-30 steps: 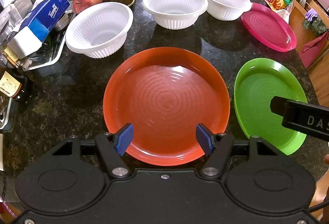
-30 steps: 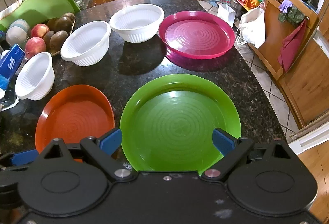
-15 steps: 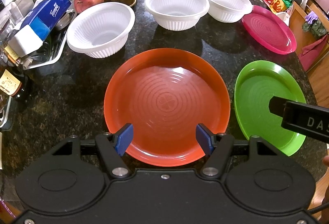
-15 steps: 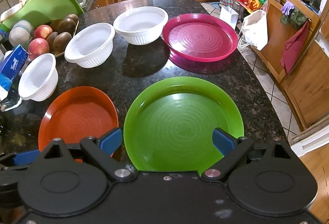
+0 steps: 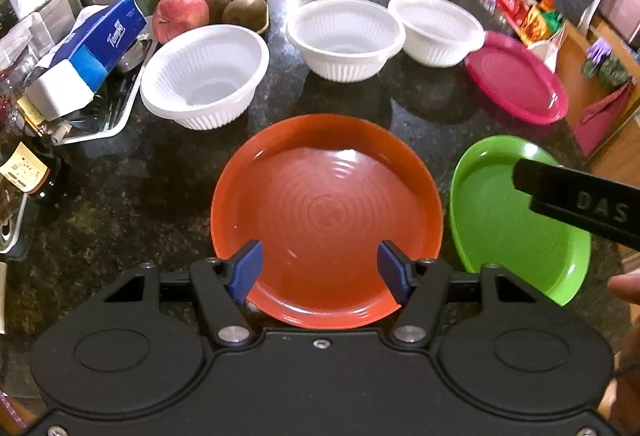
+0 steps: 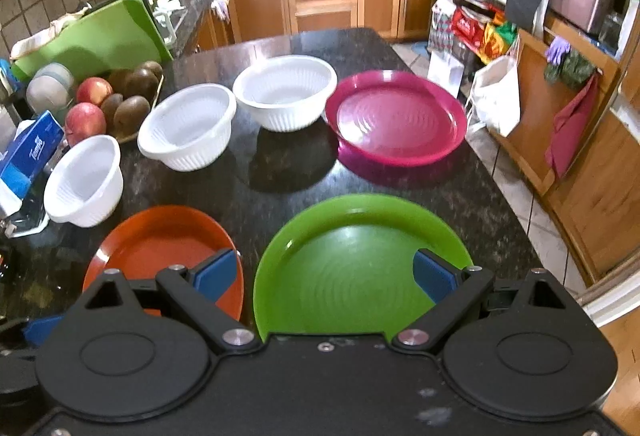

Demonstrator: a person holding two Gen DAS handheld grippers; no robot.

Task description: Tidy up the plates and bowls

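We judge nothing stacked yet: three bowls (image 5: 344, 35), pink plate (image 5: 520, 79) beyond orange plate (image 5: 326, 211), green plate (image 6: 360, 264) beside. Left gripper (image 5: 320, 270), right gripper (image 6: 326, 274) spread wide, empty.

Apples (image 5: 181, 15) and kiwis (image 5: 245, 11) sat at the far left of the dark bench (image 5: 120, 195). A blue tissue pack (image 5: 94, 43) lay near them, before a green cutting board (image 6: 96, 39).
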